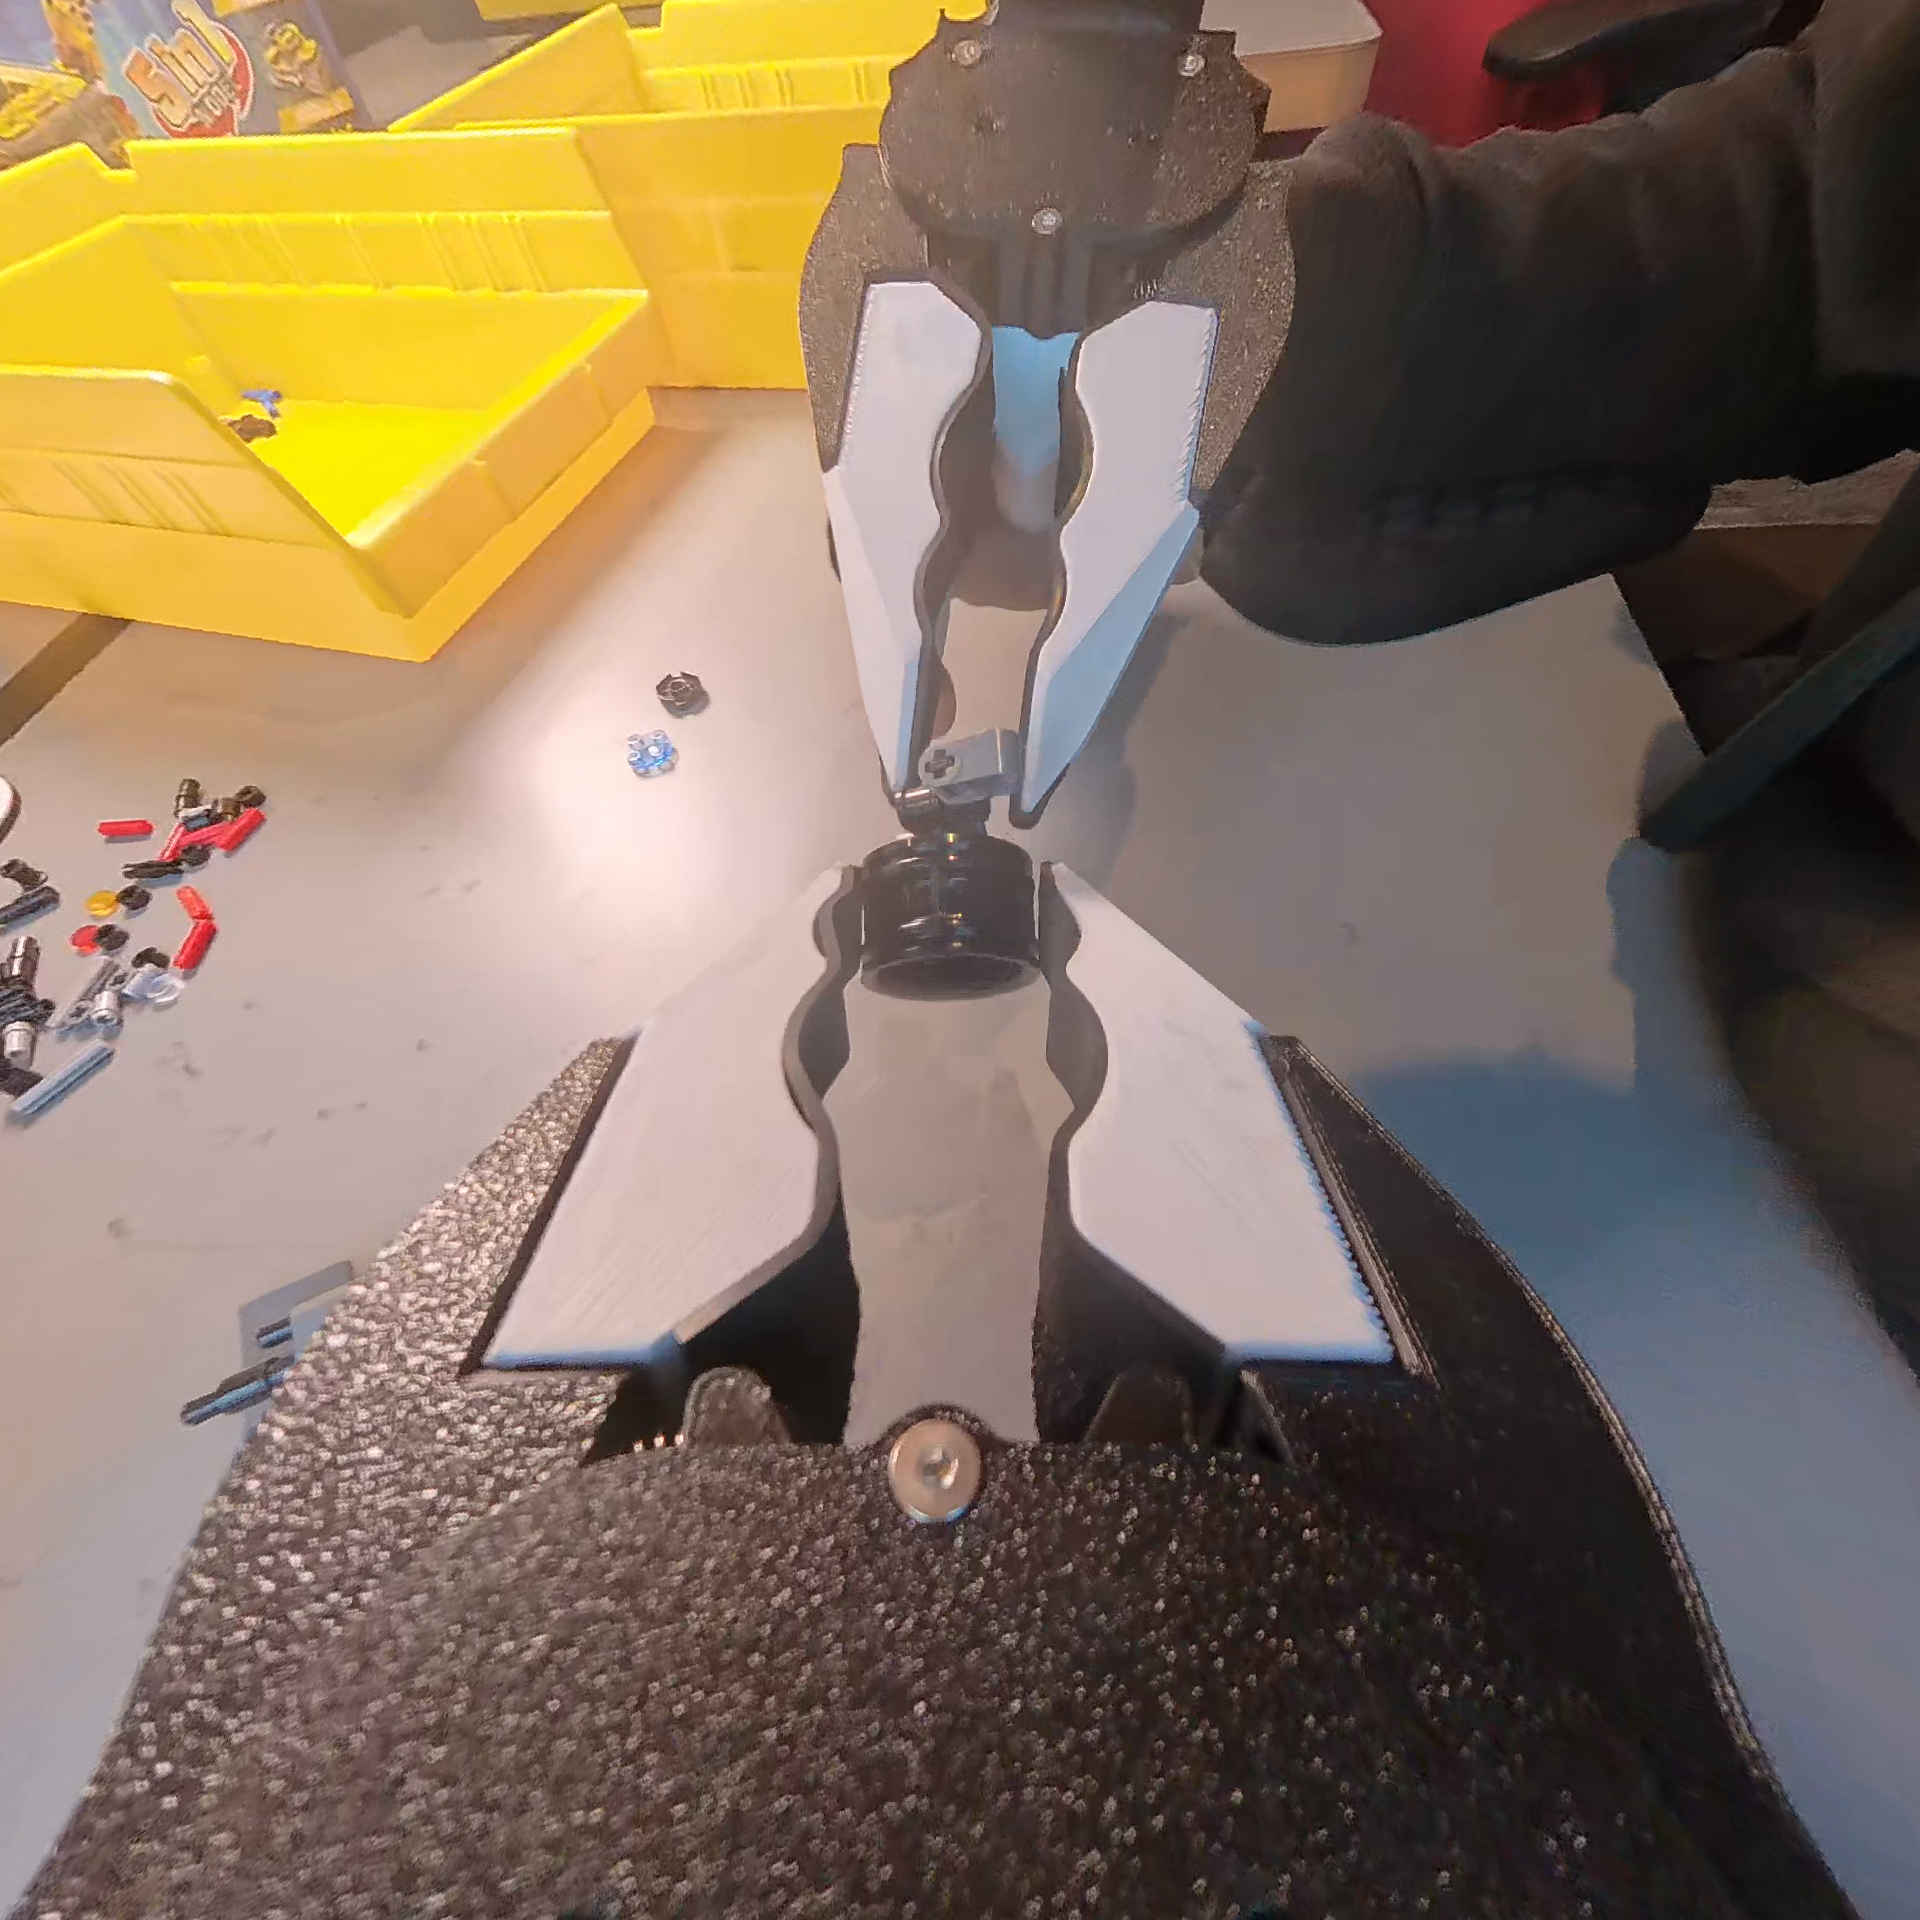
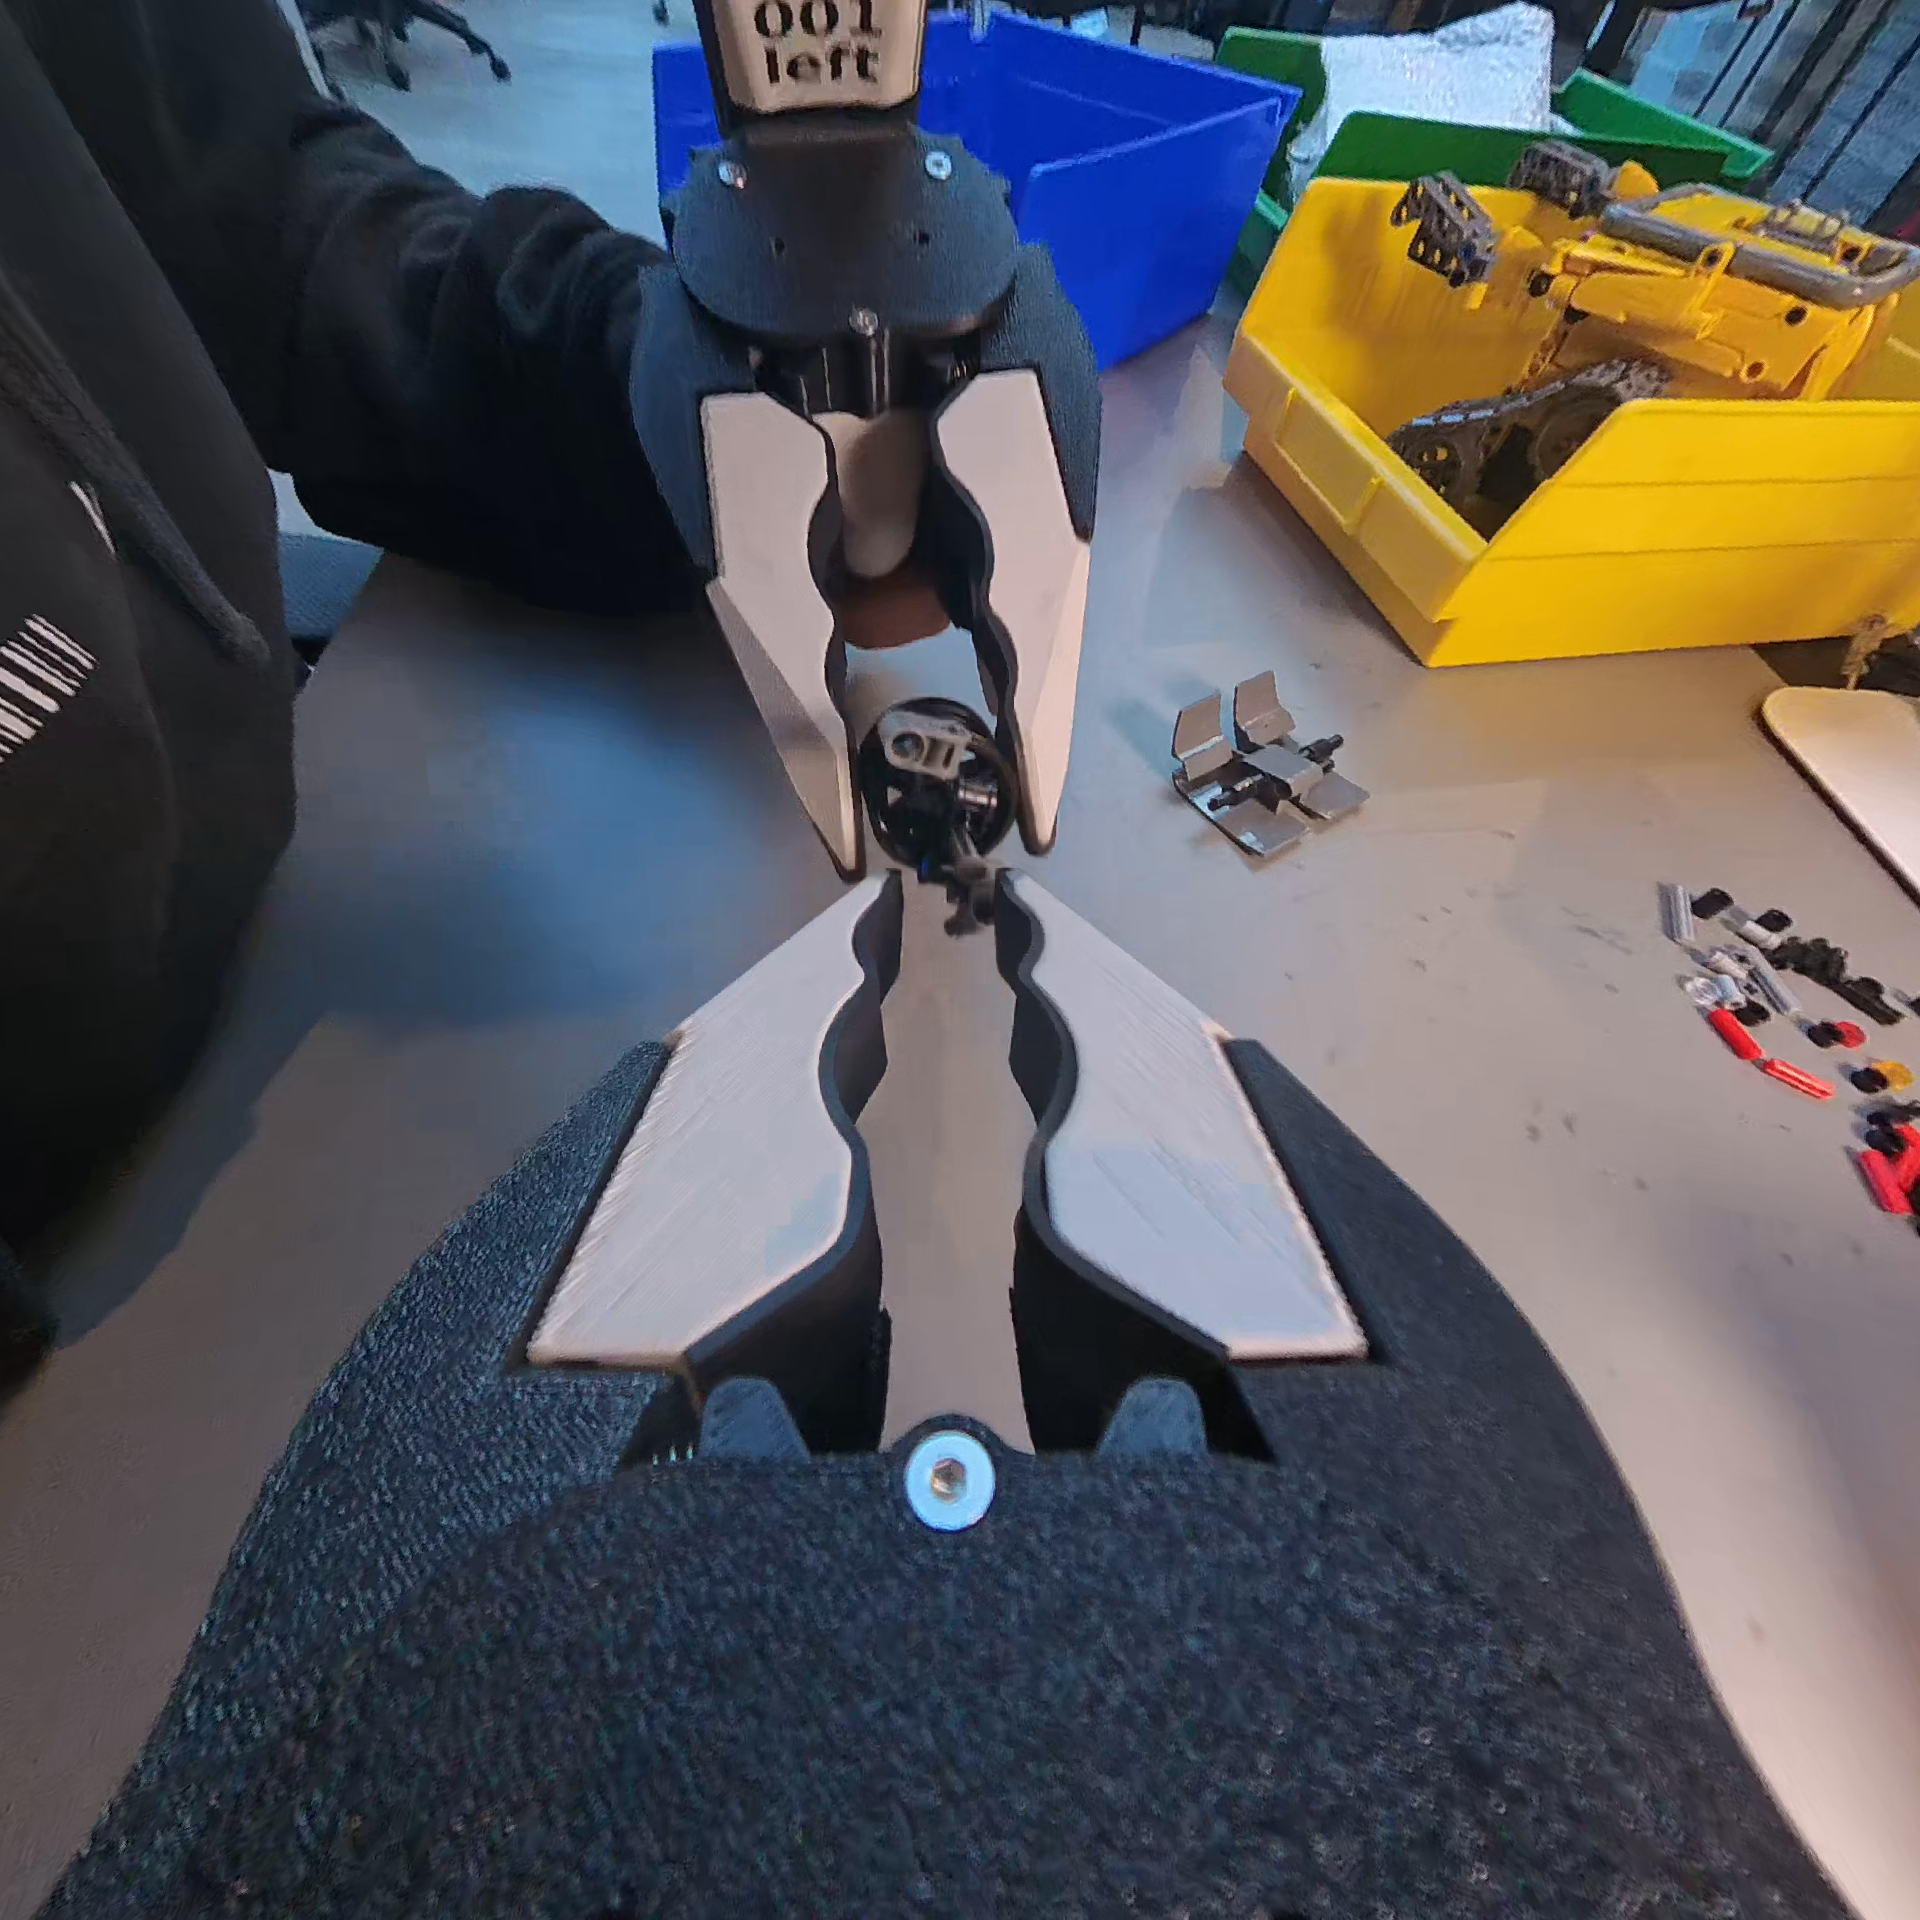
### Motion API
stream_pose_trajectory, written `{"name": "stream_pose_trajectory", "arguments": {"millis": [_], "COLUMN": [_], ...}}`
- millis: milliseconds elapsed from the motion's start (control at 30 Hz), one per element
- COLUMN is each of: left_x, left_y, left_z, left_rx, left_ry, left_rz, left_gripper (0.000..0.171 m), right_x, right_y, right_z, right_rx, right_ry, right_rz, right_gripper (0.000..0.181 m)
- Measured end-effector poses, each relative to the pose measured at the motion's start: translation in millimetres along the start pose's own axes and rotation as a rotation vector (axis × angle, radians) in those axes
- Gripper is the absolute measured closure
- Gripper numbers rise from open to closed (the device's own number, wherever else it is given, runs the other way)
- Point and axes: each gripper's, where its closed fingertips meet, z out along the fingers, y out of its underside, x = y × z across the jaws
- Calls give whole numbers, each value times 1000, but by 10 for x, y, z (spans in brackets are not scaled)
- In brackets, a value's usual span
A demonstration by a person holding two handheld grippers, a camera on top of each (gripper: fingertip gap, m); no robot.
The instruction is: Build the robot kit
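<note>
In the left wrist view my left gripper (image 1: pixel 945 914) is shut on a black wheel hub (image 1: pixel 945 935), held just above the grey table (image 1: pixel 1351 935). My right gripper (image 1: pixel 961 800) comes in from the far side, tip to tip with it. It is shut on a small grey and black connector piece (image 1: pixel 966 769) that touches the top of the hub. In the right wrist view my right gripper (image 2: pixel 945 883) pinches the black end of the connector (image 2: pixel 961 899). The left gripper (image 2: pixel 940 847) faces it with the hub (image 2: pixel 914 800) between its fingers.
Yellow bins (image 1: pixel 343 416) stand at the left wrist view's far left, with loose small parts (image 1: pixel 135 914) and two round pieces (image 1: pixel 665 722) nearby. The right wrist view shows a yellow bin (image 2: pixel 1455 582) holding a tracked model (image 2: pixel 1662 281), a blue bin (image 2: pixel 1122 177), a grey assembly (image 2: pixel 1262 769) and scattered parts (image 2: pixel 1808 1029). Left and right tips are no more than a few centimetres apart.
</note>
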Motion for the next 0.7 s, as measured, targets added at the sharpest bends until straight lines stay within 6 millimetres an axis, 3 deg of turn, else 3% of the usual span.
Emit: {"name": "stream_pose_trajectory", "arguments": {"millis": [100,267,400,467,567,700], "left_x": [-45,-19,-16,-6,16,8], "left_y": [42,330,467,497,484,448], "left_z": [-46,-115,-212,-251,-208,-60], "left_rx": [-36,-311,-567,-696,-814,-839], "left_ry": [-7,18,81,139,236,280], "left_rz": [-5,104,194,242,252,264], "left_gripper": [139,139,139,139,139,135], "right_x": [37,-83,-212,-230,-240,-217], "right_y": [193,1,162,118,57,187], "right_z": [-27,-33,133,140,137,105], "right_rx": [-122,-40,-150,-129,-94,-124], "right_ry": [22,-44,-89,-90,-79,-62], "right_rz": [-32,-11,-59,-50,-31,-16], "right_gripper": [163,161,155,153,152,152]}}
